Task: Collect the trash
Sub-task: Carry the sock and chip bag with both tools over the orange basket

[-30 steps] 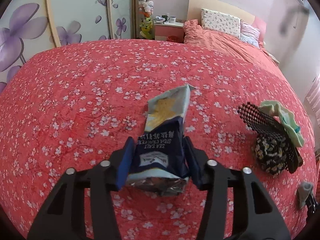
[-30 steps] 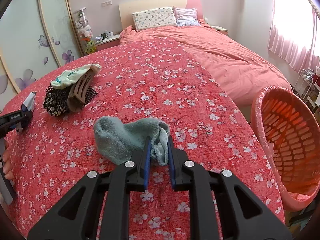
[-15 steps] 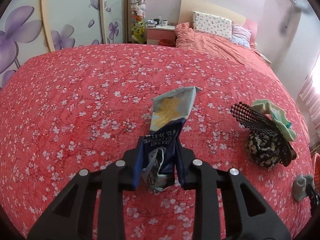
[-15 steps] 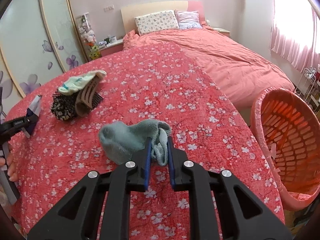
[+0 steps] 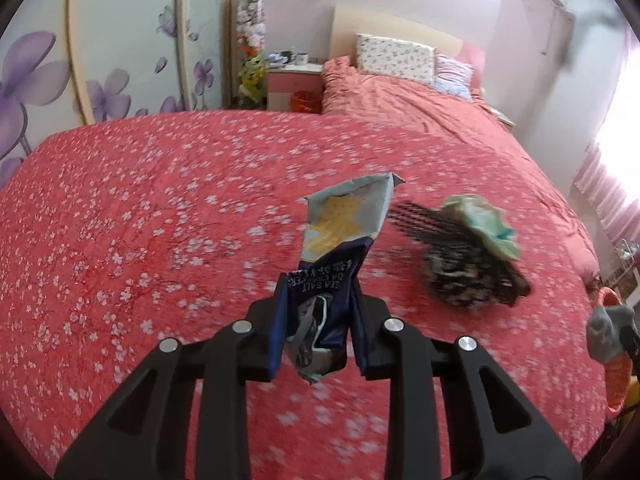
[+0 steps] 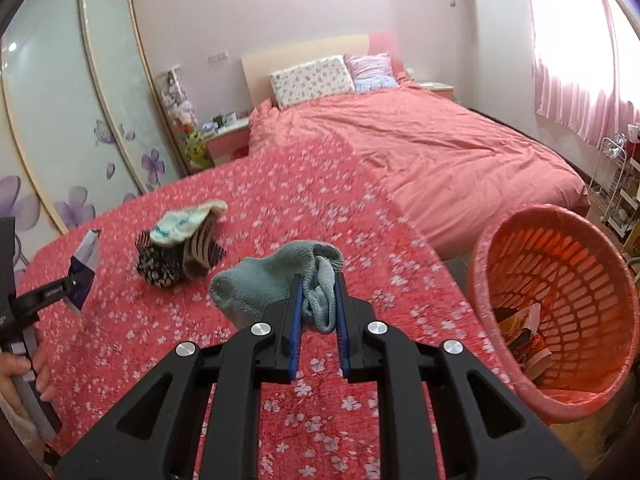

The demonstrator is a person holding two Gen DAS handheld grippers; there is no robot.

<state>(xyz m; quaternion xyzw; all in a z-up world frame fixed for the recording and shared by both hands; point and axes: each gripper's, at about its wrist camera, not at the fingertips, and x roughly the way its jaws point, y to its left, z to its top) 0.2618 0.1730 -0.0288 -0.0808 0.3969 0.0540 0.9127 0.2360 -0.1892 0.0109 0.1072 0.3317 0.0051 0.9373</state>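
Observation:
My left gripper [image 5: 318, 300] is shut on a blue and pale cracker wrapper [image 5: 340, 236] and holds it up above the red flowered bedspread [image 5: 140, 220]. The wrapper also shows at the far left of the right wrist view [image 6: 85, 264]. My right gripper [image 6: 317, 300] is shut on a grey-green sock [image 6: 272, 280], lifted off the bedspread. The sock shows at the right edge of the left wrist view [image 5: 610, 332]. An orange mesh trash basket [image 6: 560, 304] with some wrappers inside stands to the right, beside the bed edge.
A pile of a black mesh item, a patterned dark cloth, a tan hair claw and a pale green cloth [image 6: 180, 248] lies on the bedspread between the grippers; it also shows in the left wrist view [image 5: 464, 256]. Pillows and headboard [image 6: 312, 76] are far back.
Both grippers have lifted higher with their loads. The left gripper squeezed the wrapper tighter and swung right toward the pile. The basket looms larger in the right wrist view.

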